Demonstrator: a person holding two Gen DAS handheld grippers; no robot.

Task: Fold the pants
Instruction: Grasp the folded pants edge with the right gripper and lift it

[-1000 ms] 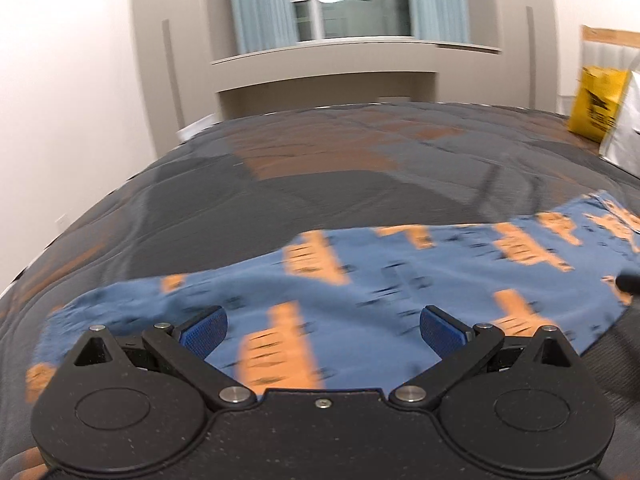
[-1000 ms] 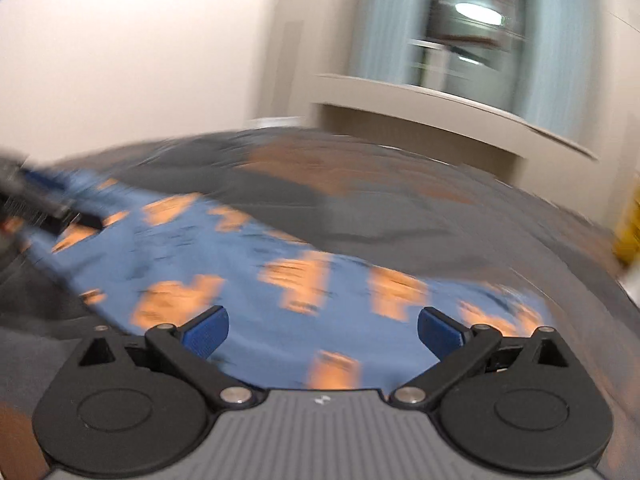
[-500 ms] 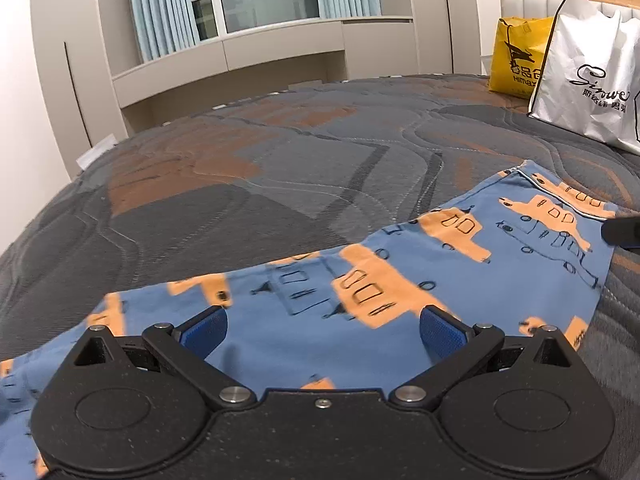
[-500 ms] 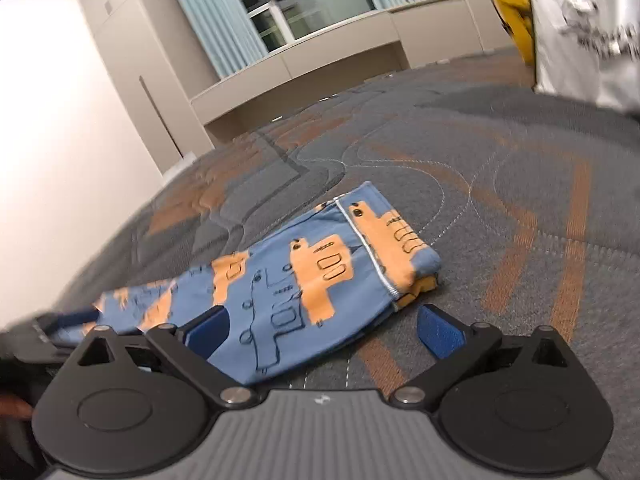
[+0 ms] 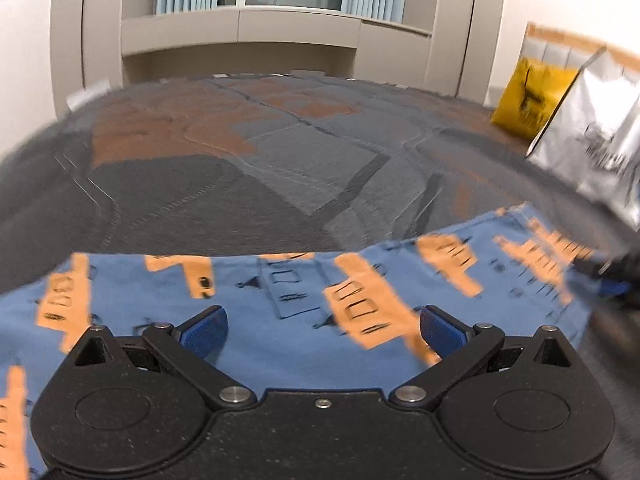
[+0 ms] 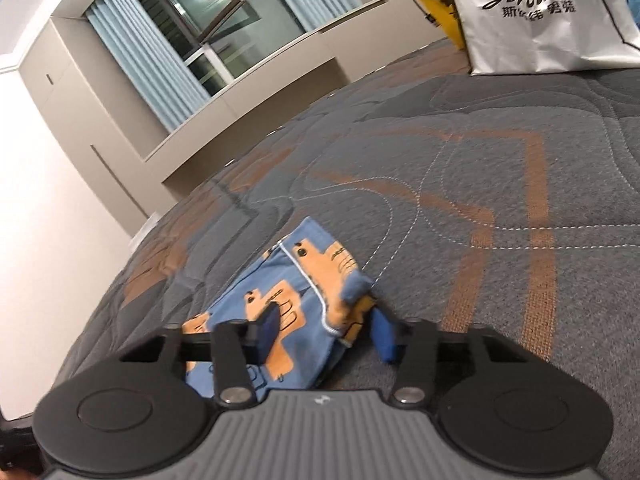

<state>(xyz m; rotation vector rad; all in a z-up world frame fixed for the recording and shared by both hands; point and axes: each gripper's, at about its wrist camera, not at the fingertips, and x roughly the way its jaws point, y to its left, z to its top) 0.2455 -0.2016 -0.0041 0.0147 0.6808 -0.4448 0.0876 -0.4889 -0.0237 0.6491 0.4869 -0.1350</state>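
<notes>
My right gripper (image 6: 326,330) has just been closing on the pants (image 6: 304,292); my left gripper (image 5: 322,330) is spread above them. Beyond the pants stand a white bag (image 6: 532,20) and a yellow bag (image 5: 528,96).

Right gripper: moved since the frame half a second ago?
Yes. The right gripper has closed in on the pants hem, which sits lower and nearer against the bedspread; its jaws have just been closing around that end.

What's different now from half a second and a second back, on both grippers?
The right gripper has just been closing its jaws around the end of the pants; whether the pads already pinch the fabric is unclear. Earlier its jaws were wide open. The left gripper stays open above the pants, gripping nothing. The pants remain flat on the bed, with the bags unmoved.
</notes>
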